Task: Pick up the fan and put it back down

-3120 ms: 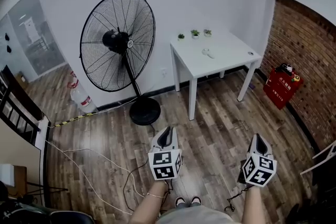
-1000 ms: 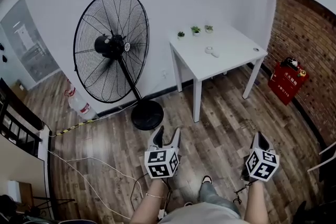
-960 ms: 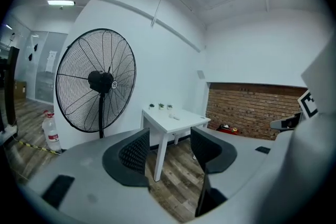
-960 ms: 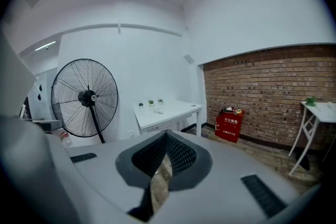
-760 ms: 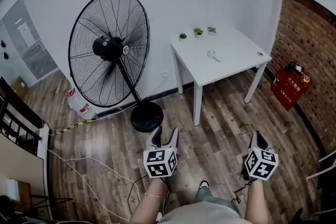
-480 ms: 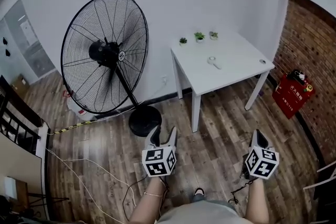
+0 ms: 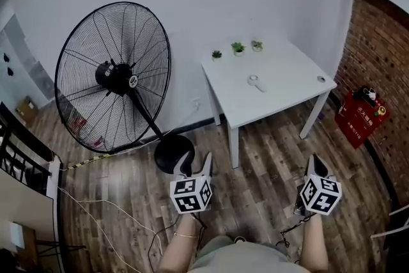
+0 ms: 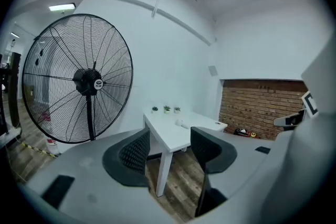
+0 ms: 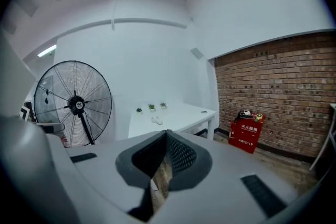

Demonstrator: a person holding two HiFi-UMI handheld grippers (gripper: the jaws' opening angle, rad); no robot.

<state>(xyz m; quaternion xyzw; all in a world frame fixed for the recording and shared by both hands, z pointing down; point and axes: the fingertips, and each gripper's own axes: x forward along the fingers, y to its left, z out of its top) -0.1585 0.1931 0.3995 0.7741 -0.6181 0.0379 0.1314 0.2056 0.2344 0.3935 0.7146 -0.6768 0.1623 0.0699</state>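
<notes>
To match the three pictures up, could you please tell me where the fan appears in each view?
Head view: the fan stands upper left, near the wall.
Left gripper view: the fan is large, at the left.
Right gripper view: the fan is small, at the left edge.
Shared landmark: the white table, just right of the fan in all three.

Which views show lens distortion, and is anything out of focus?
Head view: mild bending; the brick wall bows, the fan is sharp. Left gripper view: strong fisheye, black corners, the left gripper slightly soft. Right gripper view: the same, with the right gripper soft.
</notes>
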